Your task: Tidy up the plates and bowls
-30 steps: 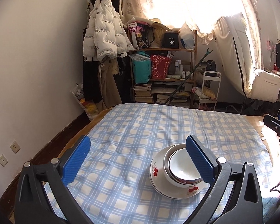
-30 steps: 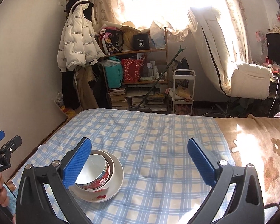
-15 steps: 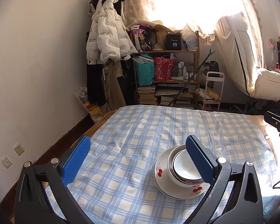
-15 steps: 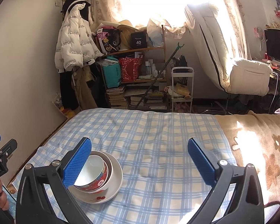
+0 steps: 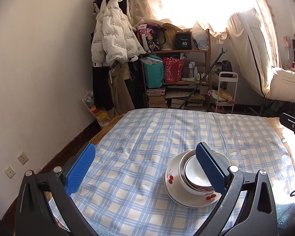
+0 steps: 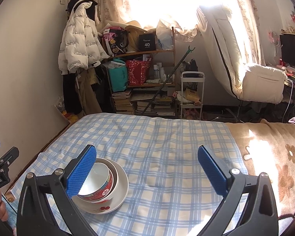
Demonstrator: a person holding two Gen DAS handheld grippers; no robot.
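The left hand-held gripper point(image 5: 145, 167) is wide open and holds nothing. The right hand-held gripper point(image 6: 147, 169) is wide open too. A small bowl point(image 6: 100, 184) sits inside a bigger bowl point(image 6: 114, 174) on a white plate point(image 6: 120, 194). The stack rests on the checked bed point(image 6: 157, 147), behind the left gripper's right finger and the right gripper's left finger.

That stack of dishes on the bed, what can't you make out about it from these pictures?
- Left view: the claw's blue pad covers part of the inner bowl.
- Right view: the other claw's pad hides the stack's near side.
- Plate count underneath: edges too small to tell.
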